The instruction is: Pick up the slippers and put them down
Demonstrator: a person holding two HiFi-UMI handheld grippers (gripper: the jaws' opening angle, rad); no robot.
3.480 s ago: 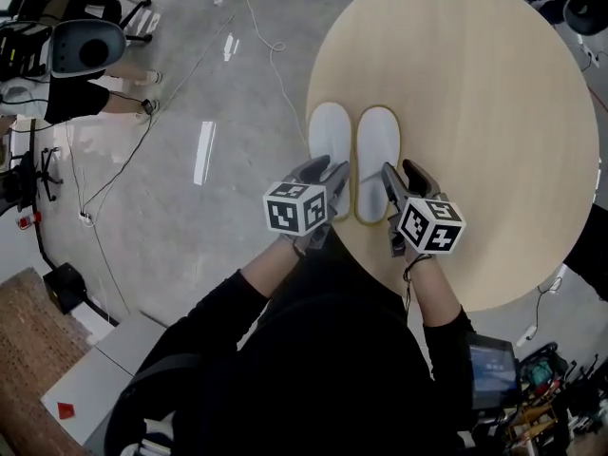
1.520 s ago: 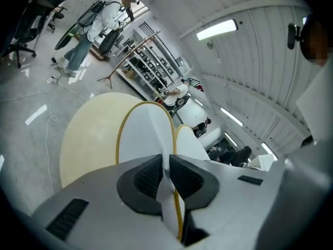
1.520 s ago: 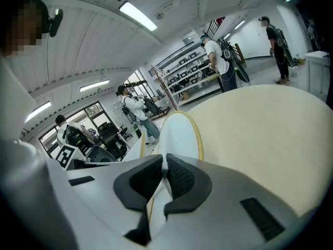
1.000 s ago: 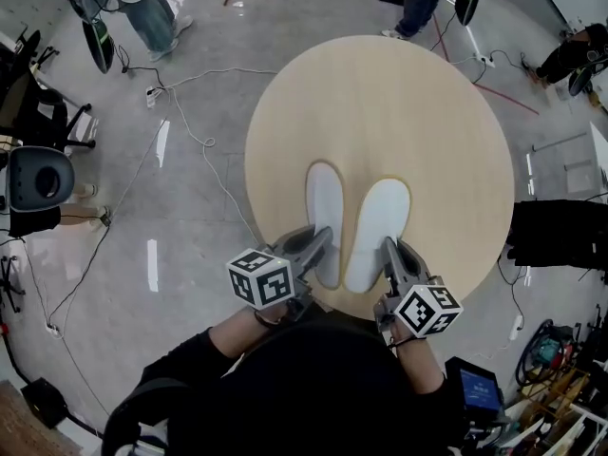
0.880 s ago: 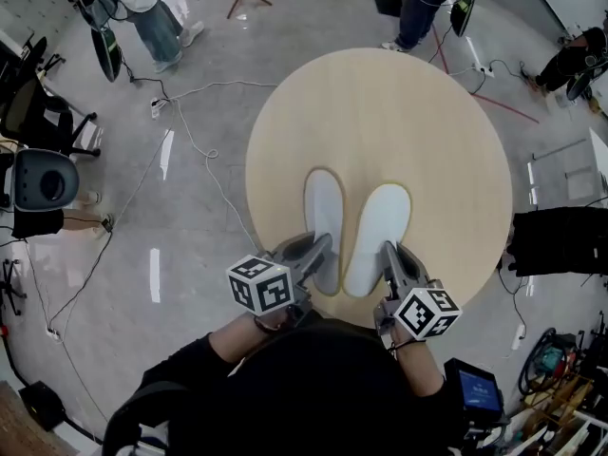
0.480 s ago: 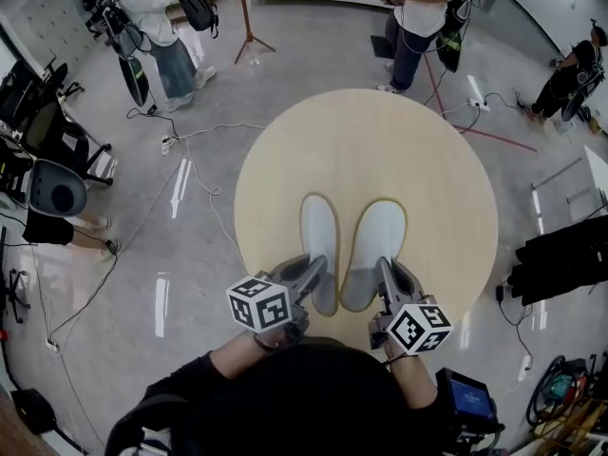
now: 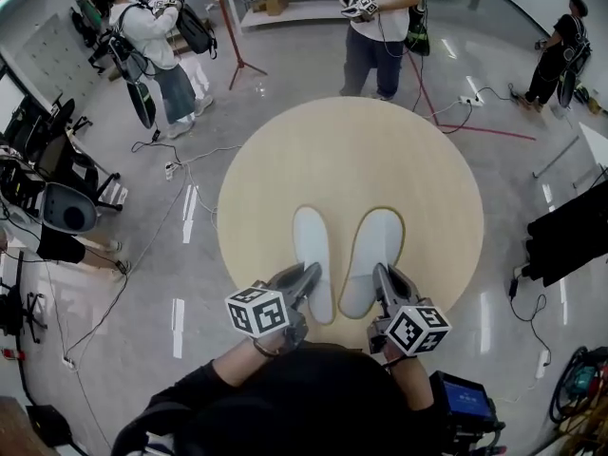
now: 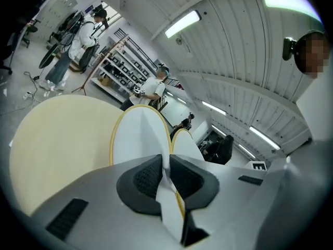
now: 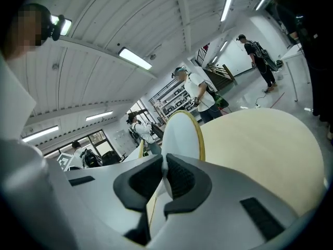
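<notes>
slippers, a white pair with yellow rims, are each pinched at the near end by one gripper. in the left gripper view the dark pads (image 8: 148, 178) are pressed together on a thin white edge of the left slipper (image 8: 138, 134), with nothing else between them. in the right gripper view the jaws are closed the same way on the right slipper (image 9: 182, 134).

from the head view the left gripper (image 7: 306, 278) and right gripper (image 7: 380, 278) sit side by side, and the two slippers lie parallel and just apart, toes pointing away from the person. they are over the near part of the round wooden table (image 7: 351, 150). whether their far ends touch the tabletop or hang just above it cannot be told.

beyond the table, other people (image 7: 380, 17) stand on the grey floor among cables.

judging by the firm grips, the picking up looks done or nearly so. the putting down is left: lower both slippers flat onto the table, then spread the jaws and draw back.
</notes>
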